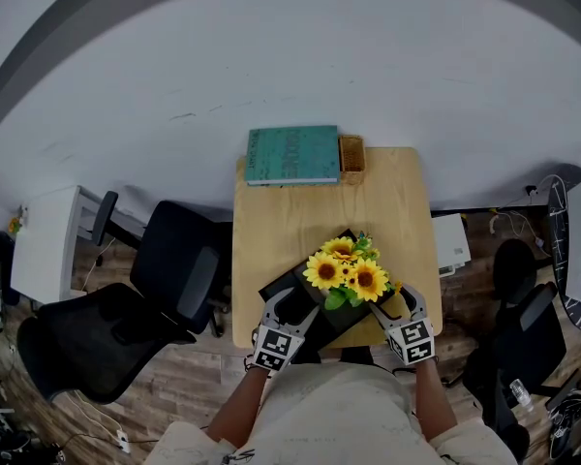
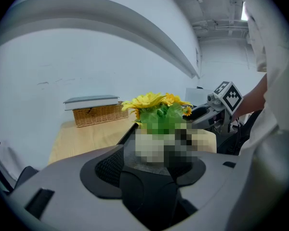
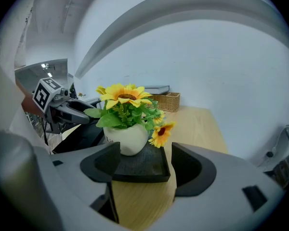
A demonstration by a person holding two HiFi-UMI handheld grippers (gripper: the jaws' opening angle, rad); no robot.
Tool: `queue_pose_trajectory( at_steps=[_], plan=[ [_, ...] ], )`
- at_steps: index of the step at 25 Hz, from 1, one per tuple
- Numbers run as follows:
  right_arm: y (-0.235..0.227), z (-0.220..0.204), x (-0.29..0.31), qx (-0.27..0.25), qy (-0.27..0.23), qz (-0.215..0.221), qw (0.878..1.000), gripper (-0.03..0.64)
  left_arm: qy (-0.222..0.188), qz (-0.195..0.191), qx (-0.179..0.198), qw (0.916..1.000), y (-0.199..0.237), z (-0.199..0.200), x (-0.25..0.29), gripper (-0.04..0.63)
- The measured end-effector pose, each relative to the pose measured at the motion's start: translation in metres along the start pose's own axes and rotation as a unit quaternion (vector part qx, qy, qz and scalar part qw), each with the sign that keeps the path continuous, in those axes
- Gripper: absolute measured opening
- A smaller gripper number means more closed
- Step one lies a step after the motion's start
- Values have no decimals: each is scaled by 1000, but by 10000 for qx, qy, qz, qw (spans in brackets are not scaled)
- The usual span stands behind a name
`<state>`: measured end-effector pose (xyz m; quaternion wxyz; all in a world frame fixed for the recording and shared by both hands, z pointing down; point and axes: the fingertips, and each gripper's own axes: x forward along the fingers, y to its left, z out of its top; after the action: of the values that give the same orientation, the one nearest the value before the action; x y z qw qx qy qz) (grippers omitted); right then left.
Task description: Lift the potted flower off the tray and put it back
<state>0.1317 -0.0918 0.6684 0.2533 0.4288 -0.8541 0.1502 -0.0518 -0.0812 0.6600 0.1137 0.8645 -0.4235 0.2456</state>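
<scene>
Tongs left (image 2: 151, 166), tongs right (image 3: 143, 159) agape, perhaps astride tray (image 3: 135, 169)

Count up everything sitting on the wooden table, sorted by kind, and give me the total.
Book: 1
Wicker basket: 1
Black tray: 1
Potted flower: 1
Total: 4

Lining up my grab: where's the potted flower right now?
Head view: the potted flower sits on the black tray at the table's near edge.
</scene>
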Motion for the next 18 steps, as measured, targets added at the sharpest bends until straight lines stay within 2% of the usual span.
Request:
queue_pose_trajectory(
  at_steps=[9,13,18],
  plan=[
    [-3,35,-15,-263,-343,-51,9991,328,-462,134,53,9988,6,36,-8,262],
    [-4,57,-24,-386,-610,-72,9974,328,-753,202,-152,9968,12,56,-12,262],
    [-7,81,-33,-462,-882,-140,9949,328,-1043,296,31,9941,16,85,-18,262]
  ],
)
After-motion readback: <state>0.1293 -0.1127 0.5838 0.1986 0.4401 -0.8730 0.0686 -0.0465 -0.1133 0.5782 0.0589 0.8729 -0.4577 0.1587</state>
